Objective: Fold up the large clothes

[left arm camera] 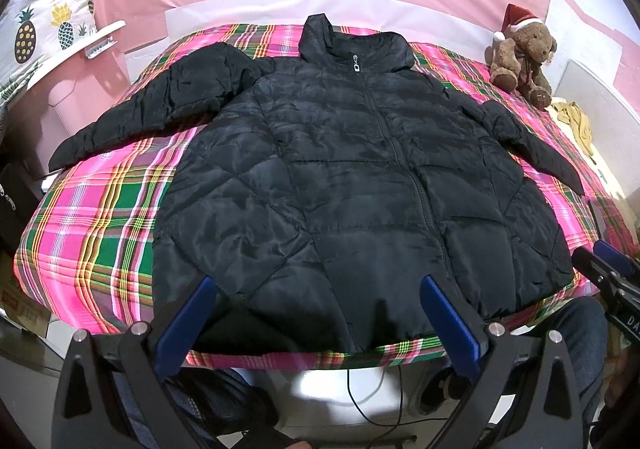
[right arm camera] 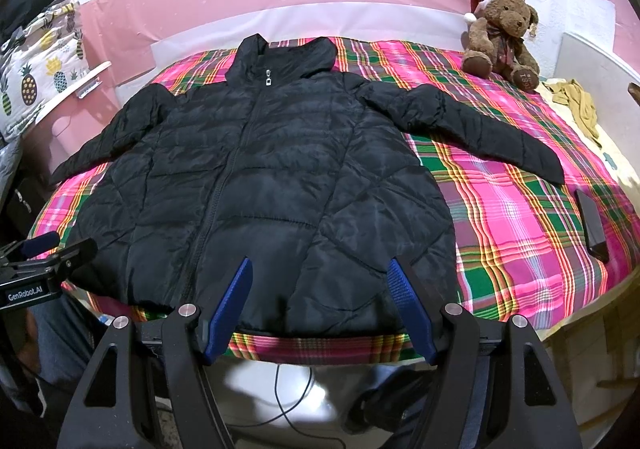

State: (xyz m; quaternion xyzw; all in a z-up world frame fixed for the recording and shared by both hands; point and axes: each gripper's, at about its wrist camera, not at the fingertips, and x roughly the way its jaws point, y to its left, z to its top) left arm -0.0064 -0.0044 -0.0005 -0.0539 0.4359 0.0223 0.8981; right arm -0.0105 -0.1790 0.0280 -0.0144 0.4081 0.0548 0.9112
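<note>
Black quilted jacket (left arm camera: 352, 177), zipped, flat, sleeves spread

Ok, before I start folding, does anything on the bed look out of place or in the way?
The black jacket lies flat and zipped, sleeves spread. A dark phone sits near the bed's right edge beyond one sleeve, and crumpled yellowish cloth lies beside the teddy bear. Nothing looks damaged.

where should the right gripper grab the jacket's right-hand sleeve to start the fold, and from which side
Grip the cuff end of the sleeve, coming from the outer right edge. It lies flat and stretched away from the jacket body on the plaid cover, with its tip free and bare fabric beyond it, so the open right gripper can probably pinch it there and carry it across the chest.
</note>
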